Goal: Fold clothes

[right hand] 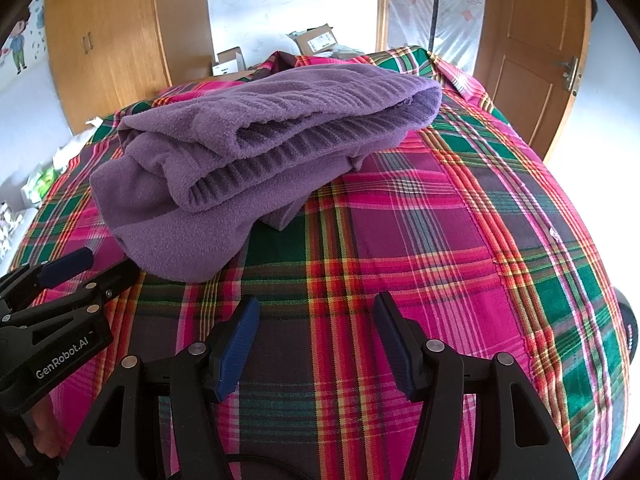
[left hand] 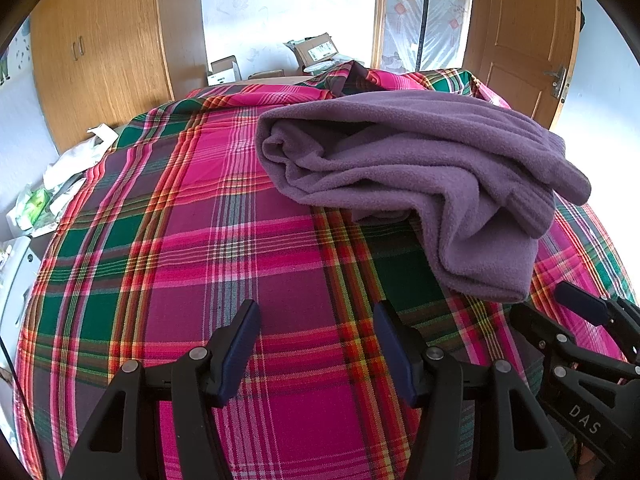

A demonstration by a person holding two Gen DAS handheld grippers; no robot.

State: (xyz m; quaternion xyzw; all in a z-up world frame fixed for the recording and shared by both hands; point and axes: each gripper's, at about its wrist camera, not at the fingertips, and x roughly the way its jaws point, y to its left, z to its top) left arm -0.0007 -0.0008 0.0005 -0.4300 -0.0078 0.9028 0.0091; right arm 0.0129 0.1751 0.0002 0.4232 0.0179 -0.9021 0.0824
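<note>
A purple fleece garment (left hand: 420, 168) lies folded in a thick bundle on the plaid bedspread (left hand: 200, 240), right of centre in the left wrist view and left of centre in the right wrist view (right hand: 256, 148). My left gripper (left hand: 316, 320) hovers open over bare plaid, short of the bundle's near corner. My right gripper (right hand: 316, 316) is open too, with only bedspread (right hand: 440, 240) between its blue pads. Each gripper shows at the other view's edge: the right one (left hand: 560, 308) near the garment's corner, the left one (right hand: 80, 268) beside its near edge.
Wooden wardrobe doors (left hand: 104, 52) stand at the back left and a wooden door (left hand: 524, 40) at the back right. Cardboard boxes (left hand: 316, 50) sit beyond the bed's far end. Bags and packets (left hand: 52, 188) lie off the bed's left side.
</note>
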